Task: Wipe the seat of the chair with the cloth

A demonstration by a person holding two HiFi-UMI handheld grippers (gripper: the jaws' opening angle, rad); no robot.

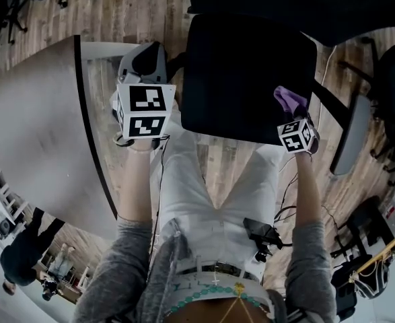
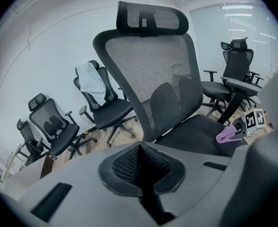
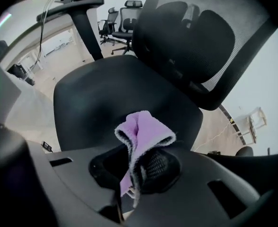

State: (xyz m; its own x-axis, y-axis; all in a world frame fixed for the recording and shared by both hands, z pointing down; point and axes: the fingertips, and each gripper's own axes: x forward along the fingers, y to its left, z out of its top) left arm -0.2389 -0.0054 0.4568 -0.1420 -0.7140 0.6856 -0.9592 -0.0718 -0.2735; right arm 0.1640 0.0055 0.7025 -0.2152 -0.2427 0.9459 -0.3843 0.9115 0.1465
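Observation:
The black chair seat lies in front of me, its mesh back rising behind it. My right gripper is shut on a purple cloth at the seat's right front edge. In the right gripper view the cloth bunches out from between the jaws just above the seat. My left gripper hangs left of the seat, away from it, with its jaws closed together and nothing between them. From the left gripper view the cloth shows on the seat's far side.
A curved grey table stands at my left. Other office chairs stand around, one with a white cloth draped on it, and another chair's armrest lies to the right. My legs are just before the seat.

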